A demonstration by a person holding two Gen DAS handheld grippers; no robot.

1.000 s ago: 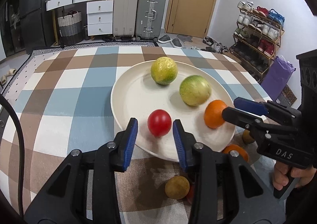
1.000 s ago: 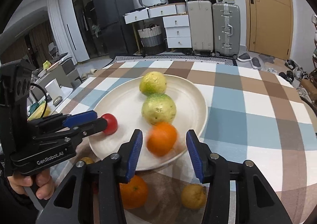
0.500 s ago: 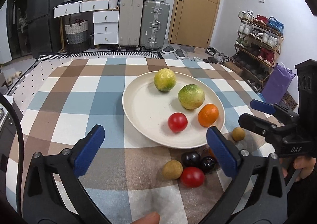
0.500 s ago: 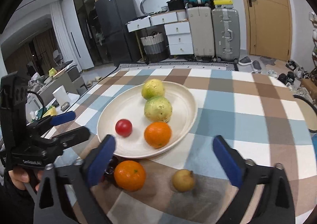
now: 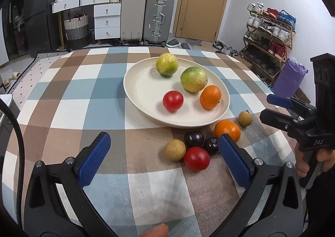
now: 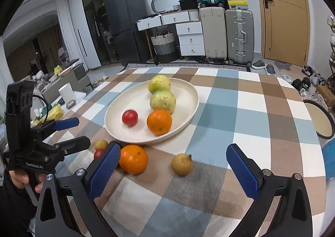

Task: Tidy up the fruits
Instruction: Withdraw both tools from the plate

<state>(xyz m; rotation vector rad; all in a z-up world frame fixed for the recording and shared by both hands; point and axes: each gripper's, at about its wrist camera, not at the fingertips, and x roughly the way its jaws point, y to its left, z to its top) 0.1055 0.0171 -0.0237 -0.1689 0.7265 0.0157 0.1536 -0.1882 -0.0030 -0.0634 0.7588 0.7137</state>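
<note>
A cream plate [image 5: 142,102] [image 6: 117,123] on the checked tablecloth holds two yellow-green fruits [image 5: 193,79], a red tomato [image 5: 173,100] [image 6: 130,118] and an orange [image 5: 210,97] [image 6: 159,122]. In front of the plate lie a loose orange [image 5: 227,131] [image 6: 133,159], a red tomato [image 5: 196,158], two dark plums [image 5: 193,139], and two tan round fruits [image 5: 175,150] [image 6: 182,164]. My left gripper [image 5: 164,159] is open and empty, close above the loose fruit cluster. My right gripper [image 6: 172,171] is open and empty, with the loose orange and a tan fruit between its fingers' line.
The table's round edge runs along the right and far sides. Beyond it stand suitcases [image 5: 146,17], white drawers [image 5: 106,21] and a shoe rack [image 5: 270,31]. A low side table with clutter [image 6: 62,82] stands to the left.
Both grippers opened wide, letting go of the red tomato and the orange on the plate, and pulled back toward me. The loose fruits in front of the plate came into view.
</note>
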